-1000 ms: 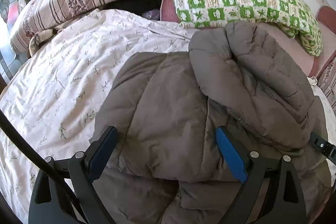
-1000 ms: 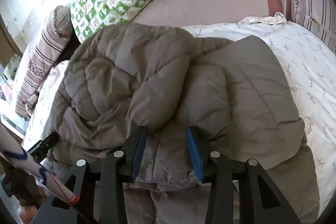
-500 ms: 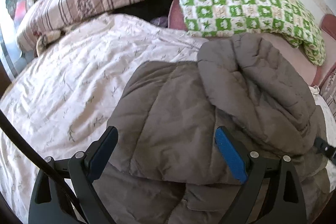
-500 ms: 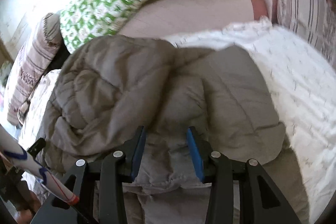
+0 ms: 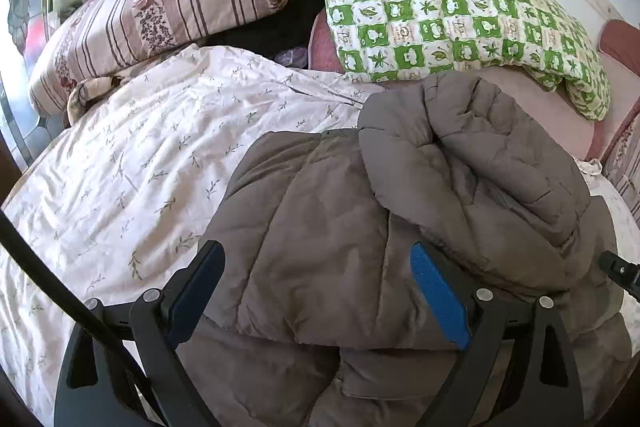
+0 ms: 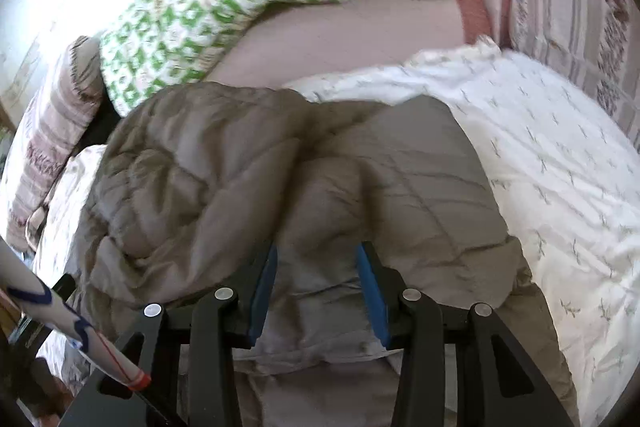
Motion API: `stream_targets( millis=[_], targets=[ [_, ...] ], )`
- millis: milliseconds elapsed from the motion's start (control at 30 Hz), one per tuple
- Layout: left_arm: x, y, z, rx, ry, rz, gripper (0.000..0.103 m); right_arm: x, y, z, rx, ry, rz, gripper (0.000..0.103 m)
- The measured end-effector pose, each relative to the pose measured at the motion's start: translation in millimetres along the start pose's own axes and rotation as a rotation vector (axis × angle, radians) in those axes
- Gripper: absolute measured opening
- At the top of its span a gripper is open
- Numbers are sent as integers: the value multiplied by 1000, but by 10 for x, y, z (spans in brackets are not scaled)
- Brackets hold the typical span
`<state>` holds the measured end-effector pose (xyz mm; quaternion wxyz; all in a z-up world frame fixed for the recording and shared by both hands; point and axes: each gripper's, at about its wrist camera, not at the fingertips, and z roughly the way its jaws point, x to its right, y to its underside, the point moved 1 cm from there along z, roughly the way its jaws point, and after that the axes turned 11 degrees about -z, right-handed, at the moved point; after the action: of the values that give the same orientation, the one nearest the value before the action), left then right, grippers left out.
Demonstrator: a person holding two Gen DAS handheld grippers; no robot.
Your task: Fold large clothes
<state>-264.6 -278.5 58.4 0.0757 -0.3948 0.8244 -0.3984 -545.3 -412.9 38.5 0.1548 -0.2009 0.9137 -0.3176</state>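
– Under the left tool, what have you got?

– I've got the grey-brown padded jacket, lying on the bed right beneath and ahead of it. One part is folded over and heaped up ahead and to the right of the tool. The jaws stand wide apart and straddle a flat quilted panel, and I see neither blue pad pressing on the fabric.

– And your right tool?

– Its jaws are about half closed on a bunched fold of the jacket. Cloth fills the gap from pad to pad and a hem edge hangs just behind the fingers, so I read that as a grip. That picture is a little blurred.

– What's around the jacket?

– On the left tool's left I see the white bed cover with small sprigs, wrinkled, and the jacket rests on it. Further ahead a green checked quilt lies by the wall, its near edge close to the heaped part. A striped pillow sits ahead and to the left, well apart from the jacket.
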Motion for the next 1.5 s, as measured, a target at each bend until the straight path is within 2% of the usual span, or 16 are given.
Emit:
stream_targets(
  millis=[67,133,200,267,400,500,667,767,867,1267,1500],
  targets=[
    [-2,9,55,-27,-1,-1,93,92,34,90,-39,-18,46,45],
    [4,39,153,-76,-7,6,94,144,89,212,-94,-75,86,45],
    [7,76,211,-99,-10,8,94,138,101,217,-99,-79,87,45],
    [30,77,182,-87,-11,15,94,109,91,166,-91,-66,82,45],
    [81,77,65,-37,-8,25,93,-70,19,-89,7,24,-3,45],
    [155,102,0,-15,10,51,93,-239,-12,-198,66,-13,-65,45],
    [316,206,14,-23,15,115,93,-504,65,-68,27,-55,-151,45],
    [372,241,12,-18,9,146,93,-581,154,104,-39,-41,-182,45],
    [411,270,15,-11,-1,168,93,-587,195,152,-52,-30,-194,47],
    [500,273,-347,71,29,186,93,-621,142,-184,-1,-58,-178,47],
    [512,299,-809,148,45,190,93,-639,160,-682,69,-60,-182,47]
  ],
)
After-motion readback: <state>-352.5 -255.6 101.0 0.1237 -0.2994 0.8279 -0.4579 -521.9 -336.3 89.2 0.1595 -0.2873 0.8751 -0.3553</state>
